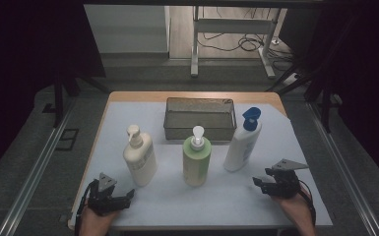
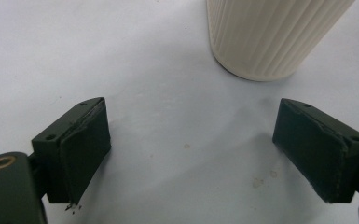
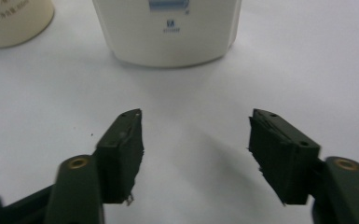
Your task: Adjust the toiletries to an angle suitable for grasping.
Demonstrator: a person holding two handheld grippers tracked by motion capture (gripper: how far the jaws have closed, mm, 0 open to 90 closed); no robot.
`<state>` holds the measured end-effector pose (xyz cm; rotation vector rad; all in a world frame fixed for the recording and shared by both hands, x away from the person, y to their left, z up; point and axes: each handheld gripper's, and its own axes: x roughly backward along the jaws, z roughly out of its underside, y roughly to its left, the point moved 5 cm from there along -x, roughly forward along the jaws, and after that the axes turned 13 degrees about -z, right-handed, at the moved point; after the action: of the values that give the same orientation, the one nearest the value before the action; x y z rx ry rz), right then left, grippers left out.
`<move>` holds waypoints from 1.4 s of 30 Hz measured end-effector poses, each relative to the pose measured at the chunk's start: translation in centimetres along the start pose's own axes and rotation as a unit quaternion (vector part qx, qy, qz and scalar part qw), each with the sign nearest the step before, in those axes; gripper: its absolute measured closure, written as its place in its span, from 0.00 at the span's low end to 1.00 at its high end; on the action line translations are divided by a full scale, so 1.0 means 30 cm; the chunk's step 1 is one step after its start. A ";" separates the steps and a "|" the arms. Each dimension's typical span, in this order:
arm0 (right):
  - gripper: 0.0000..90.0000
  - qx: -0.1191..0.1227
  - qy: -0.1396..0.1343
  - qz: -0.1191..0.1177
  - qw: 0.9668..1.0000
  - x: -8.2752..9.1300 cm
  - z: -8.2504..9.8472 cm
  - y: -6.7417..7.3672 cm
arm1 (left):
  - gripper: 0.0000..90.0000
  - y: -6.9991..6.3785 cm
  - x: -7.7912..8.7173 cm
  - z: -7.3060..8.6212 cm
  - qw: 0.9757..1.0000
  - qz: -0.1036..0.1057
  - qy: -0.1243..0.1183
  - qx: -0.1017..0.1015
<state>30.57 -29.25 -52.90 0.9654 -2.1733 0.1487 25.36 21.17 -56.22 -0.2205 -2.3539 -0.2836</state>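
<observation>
High view: wire basket (image 1: 200, 118) stands behind three pump bottles (image 1: 196, 156)

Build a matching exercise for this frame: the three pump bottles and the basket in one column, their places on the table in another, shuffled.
Things:
1. cream bottle
2. green bottle
3. white bottle with blue pump
4. mesh basket

Places:
A. behind the bottles, toward the table's far edge
B. middle of the row
C. right end, nearest the right tool
D. left end, nearest the left tool

Pairs: 1-D, 2-B, 3-C, 4-A
</observation>
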 end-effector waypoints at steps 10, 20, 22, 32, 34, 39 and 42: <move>0.67 -0.012 -0.022 -0.017 1.000 0.014 -0.049 -0.029 | 0.12 0.000 0.000 0.000 1.000 0.000 0.000 0.000; 0.93 0.002 -0.024 -0.030 0.999 -0.009 -0.096 -0.024 | 0.12 0.000 0.000 0.000 1.000 0.001 0.000 0.000; 0.99 0.004 -0.025 -0.027 0.999 -0.017 -0.113 -0.021 | 0.12 0.000 0.000 0.000 1.000 0.000 0.000 0.000; 0.99 -0.015 -0.039 -0.026 0.999 -0.050 -0.154 -0.070 | 0.12 0.000 0.000 0.000 1.000 0.001 0.000 0.001; 0.98 -0.018 -0.038 -0.027 0.999 -0.059 -0.161 -0.075 | 0.12 0.000 0.000 0.000 1.000 0.001 0.000 0.001; 0.98 -0.013 -0.034 -0.023 0.999 -0.073 -0.168 -0.080 | 0.12 0.000 0.000 0.000 1.000 0.001 0.000 0.001; 0.97 -0.026 -0.040 -0.036 0.998 -0.073 -0.163 -0.088 | 0.12 0.000 0.000 0.000 1.000 0.001 0.000 0.001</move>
<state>36.20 -28.00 -51.33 1.0338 -2.1997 0.0193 25.37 21.18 -56.23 -0.2226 -2.3536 -0.2812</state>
